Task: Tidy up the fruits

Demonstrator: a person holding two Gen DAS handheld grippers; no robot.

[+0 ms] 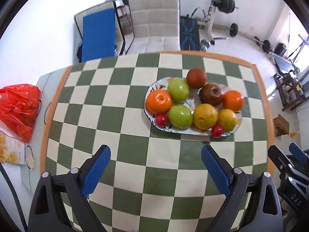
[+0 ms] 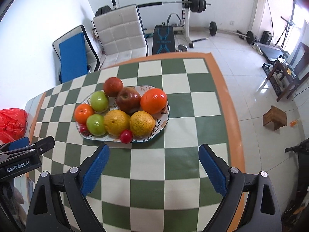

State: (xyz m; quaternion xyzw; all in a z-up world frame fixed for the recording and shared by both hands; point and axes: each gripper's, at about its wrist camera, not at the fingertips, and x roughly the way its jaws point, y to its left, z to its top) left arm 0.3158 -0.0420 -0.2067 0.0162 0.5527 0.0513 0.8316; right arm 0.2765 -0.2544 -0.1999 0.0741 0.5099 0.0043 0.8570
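Observation:
An oval patterned plate (image 1: 152, 89) (image 2: 164, 119) on the green-and-cream checkered table holds several fruits: two green apples (image 1: 179, 116) (image 2: 96, 124), two oranges (image 1: 159, 100) (image 2: 153, 100), two yellow citrus (image 1: 205, 118) (image 2: 116, 122), a dark red apple (image 1: 212, 94) (image 2: 128, 99), a red-brown fruit (image 1: 196, 78) (image 2: 113, 86) and two small red tomatoes (image 1: 161, 119) (image 2: 126, 136). My left gripper (image 1: 156, 169) is open and empty, short of the plate. My right gripper (image 2: 153, 167) is open and empty, just short of the plate's near rim.
A red plastic bag (image 1: 18, 108) (image 2: 11, 123) and a snack box (image 1: 11, 150) lie left of the table. A white padded chair (image 1: 154, 23) (image 2: 121, 34) stands behind it. Gym weights and a small wooden stool (image 2: 275, 118) are on the floor to the right.

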